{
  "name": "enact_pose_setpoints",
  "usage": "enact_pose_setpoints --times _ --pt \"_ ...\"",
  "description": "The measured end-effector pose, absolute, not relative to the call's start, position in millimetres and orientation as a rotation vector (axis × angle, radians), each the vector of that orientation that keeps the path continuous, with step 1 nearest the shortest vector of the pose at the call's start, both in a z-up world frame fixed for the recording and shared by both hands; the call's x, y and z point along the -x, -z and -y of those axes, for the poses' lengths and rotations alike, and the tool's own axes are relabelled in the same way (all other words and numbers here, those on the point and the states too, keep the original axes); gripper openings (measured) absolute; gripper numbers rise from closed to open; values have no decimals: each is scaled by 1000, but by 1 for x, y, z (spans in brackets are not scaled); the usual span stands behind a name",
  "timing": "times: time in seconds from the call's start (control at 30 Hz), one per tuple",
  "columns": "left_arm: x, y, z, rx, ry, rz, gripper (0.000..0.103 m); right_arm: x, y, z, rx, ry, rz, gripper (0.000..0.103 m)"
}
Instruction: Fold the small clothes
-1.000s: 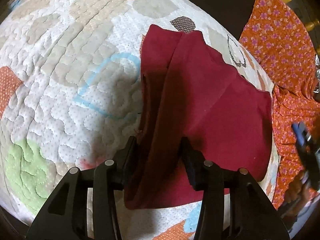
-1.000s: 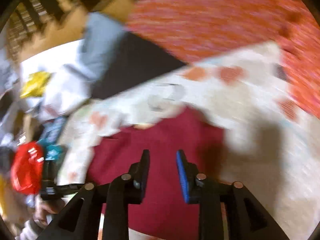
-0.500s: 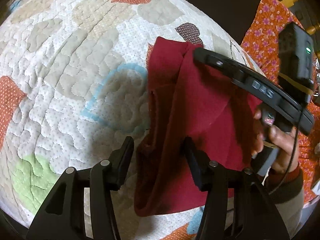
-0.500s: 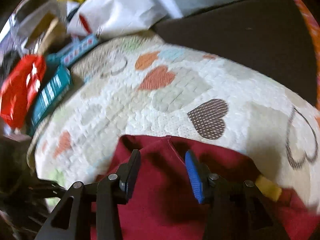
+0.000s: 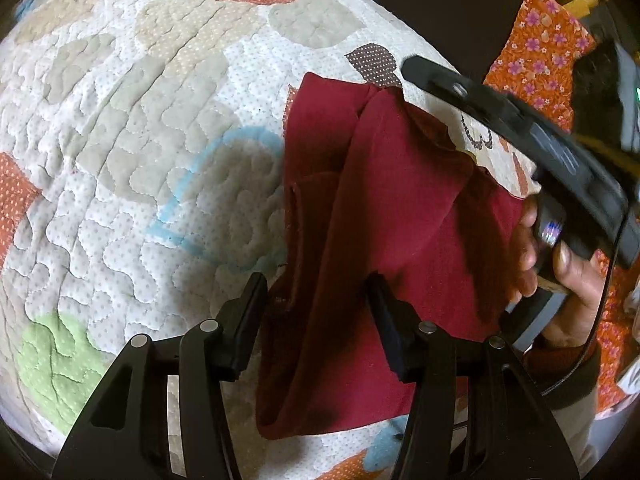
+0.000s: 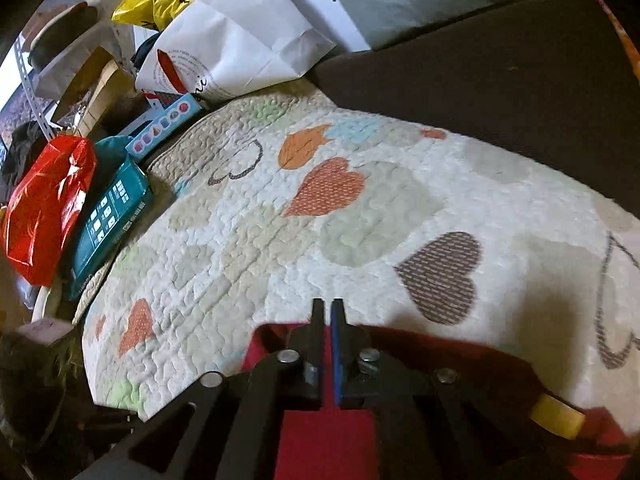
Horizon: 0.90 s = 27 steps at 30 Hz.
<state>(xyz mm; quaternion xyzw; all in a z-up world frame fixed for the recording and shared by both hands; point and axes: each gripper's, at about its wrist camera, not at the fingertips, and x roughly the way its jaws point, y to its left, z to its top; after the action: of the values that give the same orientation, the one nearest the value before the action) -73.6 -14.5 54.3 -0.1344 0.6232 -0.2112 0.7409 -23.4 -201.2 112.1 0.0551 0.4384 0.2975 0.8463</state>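
Note:
A dark red cloth [image 5: 400, 220] lies partly folded on a heart-patterned quilt [image 5: 140, 140]. My left gripper [image 5: 316, 308] stands open astride the cloth's near left edge; the fabric runs loosely between its fingers. My right gripper [image 5: 408, 70], held by a person's hand [image 5: 560, 272], reaches in from the right to the cloth's far corner. In the right wrist view the right gripper [image 6: 328, 312] has its jaws closing to a thin slit, with the far edge of the red cloth [image 6: 320, 440] pinched between the pads.
Orange floral fabric [image 5: 536, 52] lies at the right, and a dark cushion [image 6: 500, 80] borders the quilt [image 6: 360, 220] at the back. Past the quilt's left edge sit a red bag [image 6: 48, 208], a teal box [image 6: 112, 216] and a white paper bag [image 6: 240, 40]. A yellow roll [image 6: 556, 418] lies by the cloth.
The right gripper swung in from the right, over the cloth to its far edge, and its jaws narrowed onto the fabric. The left gripper's jaws widened a little and stayed in place.

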Motion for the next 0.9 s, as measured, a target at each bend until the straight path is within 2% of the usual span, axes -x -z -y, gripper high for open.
enact_pose_setpoints --times 0.03,0.07,0.17,0.23,0.27,0.3,0.37,0.43,0.57,0.63,0.77,0.83,0.87,0.9 --pt "73 -54 14 299 462 -1367 54 27 -112 205 -103 -641 -923 45" --pt "73 -55 13 300 462 -1364 54 29 -111 207 -88 -647 -919 54" --pt "75 -55 13 288 458 -1363 55 26 -96 206 -55 -653 -954 54" --pt "76 -54 15 281 454 -1370 56 21 -82 203 -88 -682 -1004 36" --pt "75 -53 14 282 453 -1372 55 21 -78 202 -100 -694 -1014 15" --pt "74 -52 13 289 449 -1377 56 22 -79 201 -90 -692 -1000 8" --pt "72 -51 16 302 442 -1382 56 24 -87 199 -74 -686 -954 8" --pt "70 -50 19 301 438 -1376 62 21 -95 196 -83 -668 -915 8" --pt "68 -42 28 287 421 -1392 64 1 -72 185 -127 -616 -987 8" --pt "68 -38 33 274 416 -1393 68 0 -64 186 -150 -596 -1008 8" --pt "69 -39 37 264 420 -1383 68 17 -88 213 -237 -559 -987 20" --pt "66 -36 31 327 413 -1390 68 34 -102 227 -289 -573 -962 31" --pt "65 -35 28 355 409 -1392 68 43 -104 233 -321 -589 -969 43" --pt "64 -34 26 385 405 -1392 68 48 -98 235 -340 -601 -993 48"
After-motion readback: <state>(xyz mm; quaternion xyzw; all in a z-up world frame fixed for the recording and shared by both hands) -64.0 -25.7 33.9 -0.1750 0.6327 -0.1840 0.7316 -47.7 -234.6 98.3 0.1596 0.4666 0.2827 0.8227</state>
